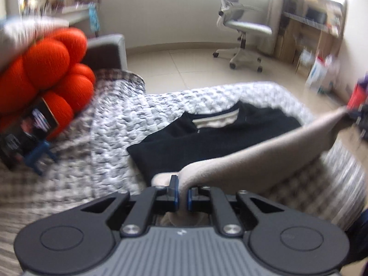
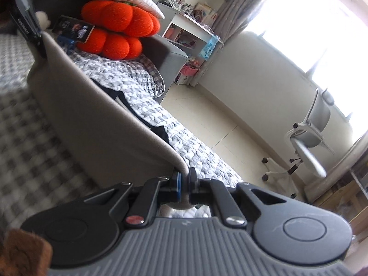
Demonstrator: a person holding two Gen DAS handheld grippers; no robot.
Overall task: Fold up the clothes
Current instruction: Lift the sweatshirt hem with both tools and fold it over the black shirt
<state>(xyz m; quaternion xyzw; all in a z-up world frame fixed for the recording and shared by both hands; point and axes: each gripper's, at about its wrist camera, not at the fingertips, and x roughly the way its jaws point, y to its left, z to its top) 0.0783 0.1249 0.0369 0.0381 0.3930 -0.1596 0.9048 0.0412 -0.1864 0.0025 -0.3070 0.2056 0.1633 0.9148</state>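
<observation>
Both jaws pinch beige garment (image 1: 264,151) (taut)

Pale tiled floor (image 1: 195,59), cream walls, a grey office chair (image 1: 243,20) (on castors) near a bright, curtained window (image 2: 306,30)

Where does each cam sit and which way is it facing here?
Left wrist: sits on the left gripper, looking down along its fingers across the bed at a black garment, toward the office chair; own body: the right gripper at the frame's right edge.
Right wrist: sits on the right gripper, looking along the stretched beige cloth toward the orange cushion; own body: the left gripper at the cloth's far end.
Shared: beige cloth, each gripper shut on one end; bed, cushion, chair.
</observation>
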